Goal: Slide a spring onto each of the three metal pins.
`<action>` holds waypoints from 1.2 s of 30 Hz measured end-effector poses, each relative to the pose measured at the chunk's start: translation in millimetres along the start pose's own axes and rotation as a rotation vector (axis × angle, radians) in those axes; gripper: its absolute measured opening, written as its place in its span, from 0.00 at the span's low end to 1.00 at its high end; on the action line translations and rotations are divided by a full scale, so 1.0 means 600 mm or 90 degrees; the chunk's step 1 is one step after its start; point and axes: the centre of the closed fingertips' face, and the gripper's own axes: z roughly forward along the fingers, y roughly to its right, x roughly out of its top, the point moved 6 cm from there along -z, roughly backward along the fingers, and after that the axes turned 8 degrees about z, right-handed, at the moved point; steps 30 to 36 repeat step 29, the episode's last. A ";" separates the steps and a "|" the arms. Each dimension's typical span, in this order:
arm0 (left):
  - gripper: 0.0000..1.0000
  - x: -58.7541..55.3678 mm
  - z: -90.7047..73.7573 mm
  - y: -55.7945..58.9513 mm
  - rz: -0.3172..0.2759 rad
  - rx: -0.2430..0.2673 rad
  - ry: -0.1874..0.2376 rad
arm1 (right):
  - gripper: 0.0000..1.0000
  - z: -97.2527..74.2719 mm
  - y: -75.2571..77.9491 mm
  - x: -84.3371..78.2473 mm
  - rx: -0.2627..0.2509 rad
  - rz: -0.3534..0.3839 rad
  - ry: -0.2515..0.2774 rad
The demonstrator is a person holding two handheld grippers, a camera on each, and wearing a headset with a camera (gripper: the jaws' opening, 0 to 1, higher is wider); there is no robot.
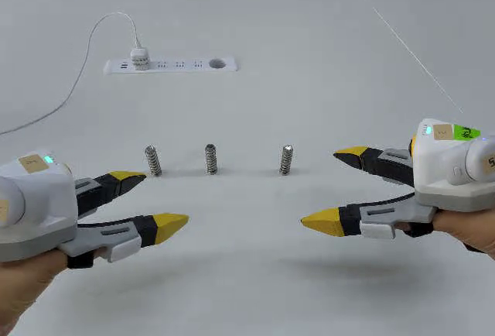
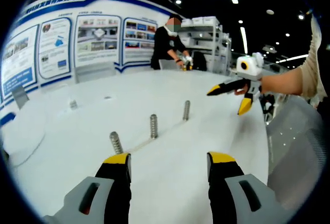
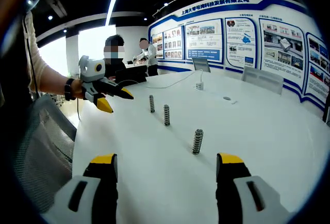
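Left tongs (image 1: 164, 197) and right tongs (image 1: 319, 187) I'm holding spread and empty, flanking three springs (image 1: 210, 159) standing upright in a row on the table (image 1: 309, 80), long axes pointing straight up.

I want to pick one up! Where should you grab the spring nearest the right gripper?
Probably pinch the spring around its middle coils, coming in level from the right gripper side: it stands upright and thin, facing that gripper's open jaws.
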 end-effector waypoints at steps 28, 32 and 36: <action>0.78 -0.053 -0.056 -0.046 -0.025 0.043 -0.024 | 0.84 -0.008 -0.003 0.001 -0.018 -0.001 0.008; 0.78 -0.054 -0.056 -0.047 -0.027 0.043 -0.024 | 0.84 -0.008 -0.002 0.000 -0.019 0.000 0.008; 0.78 -0.054 -0.056 -0.047 -0.027 0.043 -0.024 | 0.84 -0.008 -0.002 0.000 -0.019 0.000 0.008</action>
